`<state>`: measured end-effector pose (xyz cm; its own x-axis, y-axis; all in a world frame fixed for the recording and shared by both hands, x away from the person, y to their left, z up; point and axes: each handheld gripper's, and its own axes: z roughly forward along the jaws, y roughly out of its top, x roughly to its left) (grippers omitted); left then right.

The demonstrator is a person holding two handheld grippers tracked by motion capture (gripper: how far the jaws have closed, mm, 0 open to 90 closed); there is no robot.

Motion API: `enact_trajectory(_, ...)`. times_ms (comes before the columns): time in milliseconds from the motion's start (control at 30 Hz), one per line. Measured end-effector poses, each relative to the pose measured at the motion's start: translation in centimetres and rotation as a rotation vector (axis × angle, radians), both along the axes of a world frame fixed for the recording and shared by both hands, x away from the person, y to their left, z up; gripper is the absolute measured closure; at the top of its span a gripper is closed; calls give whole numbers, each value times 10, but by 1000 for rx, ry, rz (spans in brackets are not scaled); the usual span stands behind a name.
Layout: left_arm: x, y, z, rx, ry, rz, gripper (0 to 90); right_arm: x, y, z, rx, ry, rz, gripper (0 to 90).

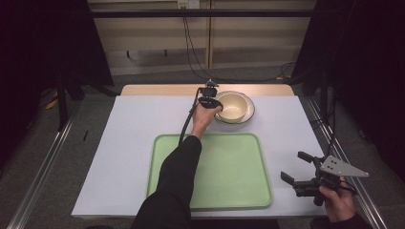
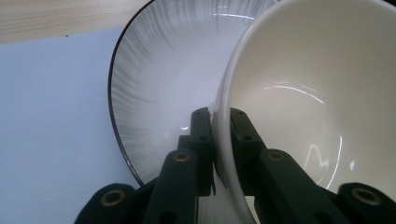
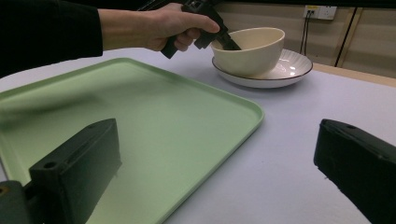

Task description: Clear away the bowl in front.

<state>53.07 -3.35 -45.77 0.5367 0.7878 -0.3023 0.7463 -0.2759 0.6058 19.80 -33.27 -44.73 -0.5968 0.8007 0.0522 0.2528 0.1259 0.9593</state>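
A cream bowl [image 1: 235,104] [image 2: 317,93] [image 3: 254,49] stands on a white ribbed plate [image 1: 250,112] [image 2: 159,70] [image 3: 290,70] with a dark rim, at the far middle of the table. My left gripper [image 1: 217,106] [image 2: 219,116] [image 3: 225,41] is shut on the bowl's near-left rim, one jaw inside the wall and one outside. My right gripper [image 1: 292,165] [image 3: 215,135] rests open near the front right corner, with nothing between its jaws.
A light green tray [image 1: 229,167] [image 3: 140,107] with nothing on it lies at the front middle, under the left forearm. The pale table cover [image 1: 129,143] ends at a wooden strip [image 1: 157,89] along the far edge. Cables hang behind the table.
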Motion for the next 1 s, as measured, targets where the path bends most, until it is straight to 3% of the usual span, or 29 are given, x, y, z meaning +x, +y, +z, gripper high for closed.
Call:
enact_trajectory(333,-2,3,2,-52,3,63,840,-1,0,1,6,-8,1,3)
enact_trajectory(533,-2,5,3,-67,18,71,839,-1,0,1,7,-8,-1,3)
enact_trajectory(1000,-3,17,17,-85,7,44,838,-1,-1,1,10,-12,-10,3)
